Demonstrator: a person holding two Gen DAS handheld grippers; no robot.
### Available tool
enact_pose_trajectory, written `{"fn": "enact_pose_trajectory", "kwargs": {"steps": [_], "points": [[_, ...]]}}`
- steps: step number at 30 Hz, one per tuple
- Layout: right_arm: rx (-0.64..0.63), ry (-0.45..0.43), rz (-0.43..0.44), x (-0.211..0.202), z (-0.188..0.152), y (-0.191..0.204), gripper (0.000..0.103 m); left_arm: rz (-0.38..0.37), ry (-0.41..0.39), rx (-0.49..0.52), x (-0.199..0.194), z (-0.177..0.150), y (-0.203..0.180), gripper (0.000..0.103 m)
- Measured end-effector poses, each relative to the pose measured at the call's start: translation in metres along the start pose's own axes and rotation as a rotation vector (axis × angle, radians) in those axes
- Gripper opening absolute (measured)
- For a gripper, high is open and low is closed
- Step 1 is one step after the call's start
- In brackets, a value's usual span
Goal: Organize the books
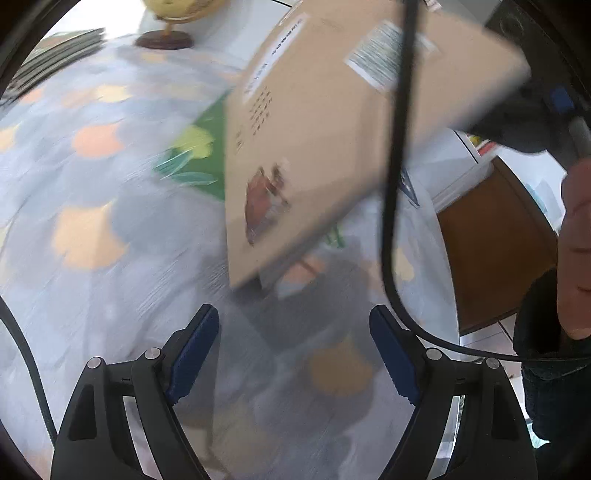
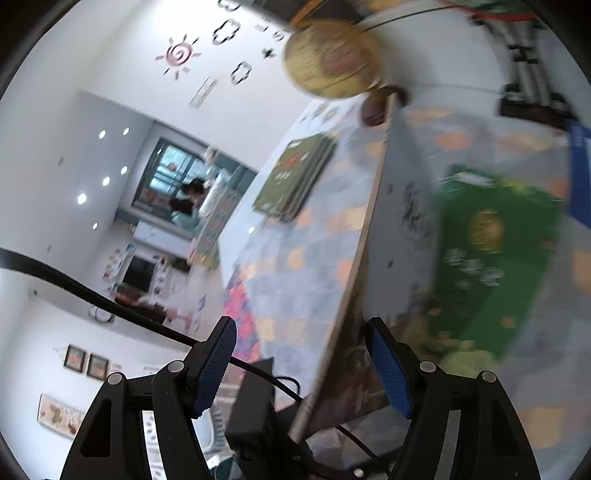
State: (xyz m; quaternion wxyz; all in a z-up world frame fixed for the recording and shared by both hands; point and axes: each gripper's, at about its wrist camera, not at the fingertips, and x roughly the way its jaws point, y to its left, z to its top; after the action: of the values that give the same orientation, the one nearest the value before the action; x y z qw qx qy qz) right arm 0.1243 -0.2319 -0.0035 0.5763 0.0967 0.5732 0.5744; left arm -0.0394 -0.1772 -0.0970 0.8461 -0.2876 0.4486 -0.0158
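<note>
A tan book (image 1: 325, 122) hangs tilted in the air over the table, with its far corner in my right gripper (image 1: 535, 110). In the right wrist view the same book (image 2: 406, 206) runs edge-on between the blue pads of my right gripper (image 2: 306, 354), its cover against the right pad. A green book (image 1: 207, 155) lies flat on the patterned cloth under it and shows again as the green book (image 2: 491, 258). My left gripper (image 1: 295, 332) hovers open above the cloth, nothing between its fingers.
A stack of dark green books (image 1: 62, 48) (image 2: 295, 177) lies at the table's far side by a globe (image 1: 166, 22) (image 2: 332, 59). A blue book (image 2: 580, 173) sits at the right. A black cable (image 1: 391, 184) hangs across. The table edge (image 1: 450, 280) drops off to the right.
</note>
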Motion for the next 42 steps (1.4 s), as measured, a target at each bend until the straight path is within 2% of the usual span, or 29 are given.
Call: {"fn": "enact_pose_trajectory", "kwargs": {"steps": [6, 9, 12, 14, 15, 18, 21, 24, 28, 31, 34, 36, 40, 42], "points": [[-0.070, 0.057, 0.001, 0.053, -0.003, 0.044, 0.071, 0.031, -0.013, -0.075, -0.036, -0.027, 0.029, 0.082], [-0.094, 0.059, 0.001, 0.052, -0.015, 0.058, 0.071, 0.060, -0.015, -0.116, -0.061, -0.046, 0.041, 0.081], [-0.083, 0.032, -0.015, 0.040, -0.032, 0.059, 0.071, 0.086, -0.011, -0.117, -0.080, -0.057, 0.048, 0.082], [-0.073, 0.001, -0.078, 0.029, -0.050, 0.057, 0.076, 0.101, 0.010, -0.117, -0.093, -0.067, 0.053, 0.081], [-0.065, -0.016, -0.140, 0.023, -0.064, 0.055, 0.079, 0.106, 0.017, -0.119, -0.096, -0.068, 0.053, 0.081], [-0.021, -0.037, -0.250, 0.019, -0.093, 0.049, 0.079, 0.142, 0.041, -0.141, -0.111, -0.073, 0.059, 0.082], [0.099, -0.023, -0.261, 0.021, -0.130, 0.029, 0.079, 0.196, 0.044, -0.199, -0.120, -0.076, 0.065, 0.081], [0.106, -0.013, -0.324, 0.023, -0.156, 0.028, 0.078, 0.185, 0.002, -0.229, -0.137, -0.079, 0.061, 0.082], [-0.033, -0.059, -0.232, -0.004, -0.172, 0.077, 0.078, 0.194, -0.032, -0.206, -0.156, -0.077, 0.036, 0.082], [-0.138, -0.110, -0.212, -0.032, -0.179, 0.115, 0.078, 0.124, -0.044, -0.141, -0.161, -0.073, 0.004, 0.082], [-0.217, -0.145, -0.204, -0.055, -0.195, 0.134, 0.078, 0.062, -0.063, -0.081, -0.162, -0.072, -0.026, 0.082], [-0.247, -0.155, -0.204, -0.064, -0.204, 0.139, 0.078, -0.021, -0.087, -0.062, -0.166, -0.076, -0.044, 0.082], [-0.267, -0.224, -0.262, -0.082, -0.215, 0.143, 0.078, -0.123, -0.107, -0.062, -0.185, -0.087, -0.063, 0.082], [-0.278, -0.249, -0.300, -0.089, -0.219, 0.143, 0.078, -0.135, -0.118, -0.072, -0.197, -0.094, -0.065, 0.082]]}}
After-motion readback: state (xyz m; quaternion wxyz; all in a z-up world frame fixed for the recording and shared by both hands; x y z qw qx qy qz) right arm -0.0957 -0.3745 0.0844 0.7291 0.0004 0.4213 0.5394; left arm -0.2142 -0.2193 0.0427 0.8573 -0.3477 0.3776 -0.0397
